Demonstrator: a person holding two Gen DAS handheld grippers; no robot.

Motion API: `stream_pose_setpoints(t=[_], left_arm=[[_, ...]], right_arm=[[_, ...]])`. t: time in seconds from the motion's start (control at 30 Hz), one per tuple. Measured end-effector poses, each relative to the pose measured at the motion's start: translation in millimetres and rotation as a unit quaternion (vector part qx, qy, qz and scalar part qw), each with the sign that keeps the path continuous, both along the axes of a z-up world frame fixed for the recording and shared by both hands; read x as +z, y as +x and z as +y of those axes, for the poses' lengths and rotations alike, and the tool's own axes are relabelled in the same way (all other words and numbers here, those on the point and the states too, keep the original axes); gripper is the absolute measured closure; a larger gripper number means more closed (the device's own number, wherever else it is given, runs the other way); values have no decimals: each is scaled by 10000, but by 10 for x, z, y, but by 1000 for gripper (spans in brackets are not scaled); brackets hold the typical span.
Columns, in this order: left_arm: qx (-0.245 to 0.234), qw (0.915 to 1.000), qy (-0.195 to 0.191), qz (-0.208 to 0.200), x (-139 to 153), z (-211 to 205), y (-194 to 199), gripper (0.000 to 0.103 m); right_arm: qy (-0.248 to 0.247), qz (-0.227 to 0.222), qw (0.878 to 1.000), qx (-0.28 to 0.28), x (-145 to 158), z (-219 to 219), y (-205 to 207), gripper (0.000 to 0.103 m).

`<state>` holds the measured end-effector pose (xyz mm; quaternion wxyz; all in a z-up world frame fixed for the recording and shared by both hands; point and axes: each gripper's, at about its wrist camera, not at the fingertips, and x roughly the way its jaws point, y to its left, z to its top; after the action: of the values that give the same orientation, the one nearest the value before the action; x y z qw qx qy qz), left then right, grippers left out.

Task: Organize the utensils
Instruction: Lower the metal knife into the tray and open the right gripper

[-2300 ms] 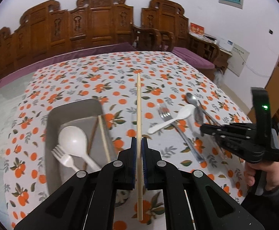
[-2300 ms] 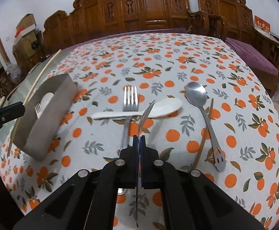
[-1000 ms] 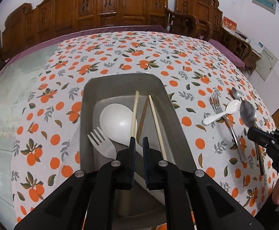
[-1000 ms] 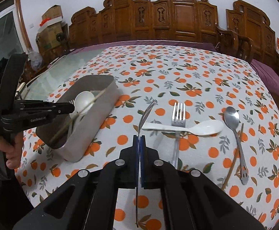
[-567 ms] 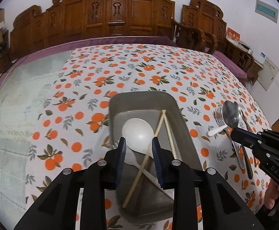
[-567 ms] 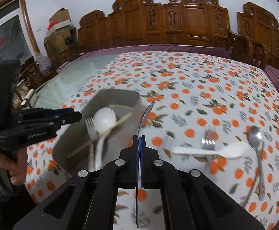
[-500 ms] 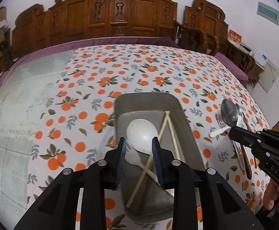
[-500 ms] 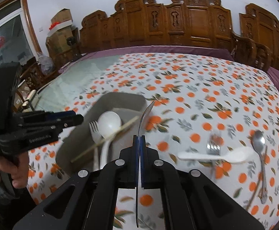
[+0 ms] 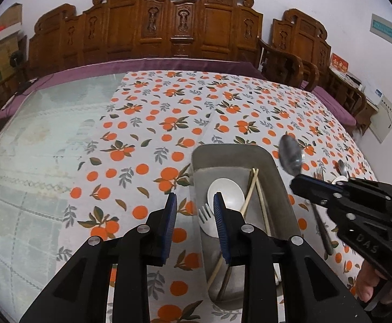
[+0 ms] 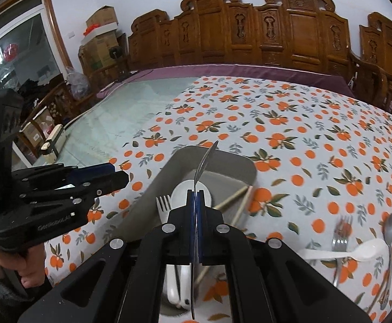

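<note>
A grey metal tray point(image 9: 282, 188) point(image 10: 233, 161) on the orange-print tablecloth holds a white spoon point(image 9: 227, 192), a white plastic fork point(image 9: 205, 215) and chopsticks point(image 9: 249, 188). My left gripper point(image 9: 193, 207) is open and empty, over the tray's left rim. My right gripper point(image 10: 196, 196) is shut on a metal spoon point(image 10: 205, 161) and holds it above the tray; its bowl also shows in the left wrist view point(image 9: 290, 156). A metal fork point(image 10: 340, 234), a white plastic spoon point(image 10: 357, 251) and a second metal spoon point(image 10: 391, 231) lie on the cloth to the right.
Bare glass tabletop point(image 9: 34, 161) lies left of the cloth. Carved wooden chairs point(image 9: 174, 29) line the far side. Boxes point(image 10: 101, 37) stand at the far left wall.
My left gripper let the chopstick go into the tray, opened and shifted left. My right gripper carried the metal spoon leftward from the loose utensils to above the tray.
</note>
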<state>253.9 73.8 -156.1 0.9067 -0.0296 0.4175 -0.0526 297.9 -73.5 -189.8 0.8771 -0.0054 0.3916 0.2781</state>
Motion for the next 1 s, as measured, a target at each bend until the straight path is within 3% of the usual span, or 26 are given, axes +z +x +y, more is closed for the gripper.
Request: stream_pose_setpoints(t=[0.3,1.0], left_arm=[[104,9999,-14,-59,54,97,-18,77],[364,9992,42,-166,121,338,-23,76]], right_arm=[[-2,254,9996,117,-135,260,163,100],[156,785,9966,205,-435,602,118,100]])
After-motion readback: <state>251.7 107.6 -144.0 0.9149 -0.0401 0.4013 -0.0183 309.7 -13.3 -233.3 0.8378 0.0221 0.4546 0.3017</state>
